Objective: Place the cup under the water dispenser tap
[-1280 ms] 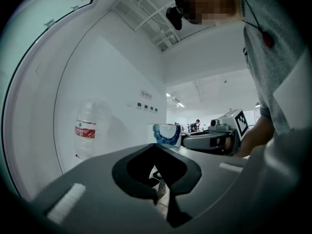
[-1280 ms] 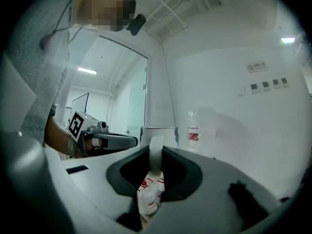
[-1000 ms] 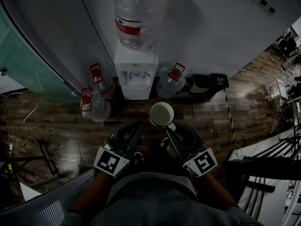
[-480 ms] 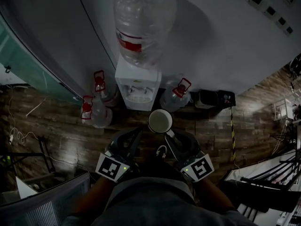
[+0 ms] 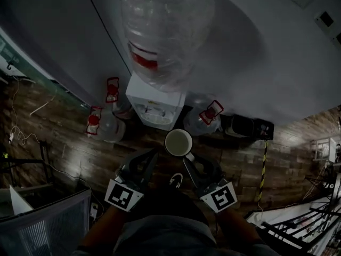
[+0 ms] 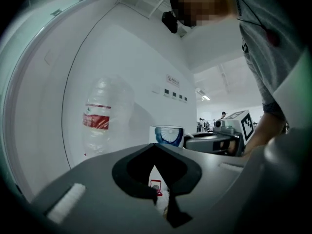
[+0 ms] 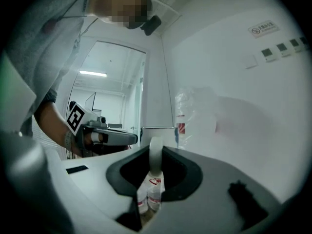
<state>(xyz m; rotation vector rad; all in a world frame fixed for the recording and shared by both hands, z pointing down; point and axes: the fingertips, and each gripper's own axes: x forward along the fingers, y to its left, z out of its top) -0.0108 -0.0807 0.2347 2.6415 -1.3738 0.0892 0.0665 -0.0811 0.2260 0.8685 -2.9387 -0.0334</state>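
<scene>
A white cup (image 5: 178, 142) with a blue print hangs just in front of the white water dispenser (image 5: 154, 103), a little short of its tap recess (image 5: 151, 111). My right gripper (image 5: 187, 159) is shut on the cup's handle (image 7: 155, 155), which stands upright between the jaws. A large clear bottle (image 5: 162, 31) with a red label tops the dispenser. My left gripper (image 5: 152, 154) floats beside the cup on its left, jaws together and holding nothing. In the left gripper view the cup (image 6: 168, 135) and the right gripper (image 6: 214, 143) show past the closed tips.
Spare water bottles with red handles stand on the wooden floor on both sides of the dispenser, at left (image 5: 104, 124) and at right (image 5: 205, 119). A black box (image 5: 245, 126) sits by the wall at right. Cables (image 5: 21, 137) lie at far left.
Both grippers and the cup have moved forward toward the dispenser, which now looms larger and nearer. The grip on the handle is unchanged.
</scene>
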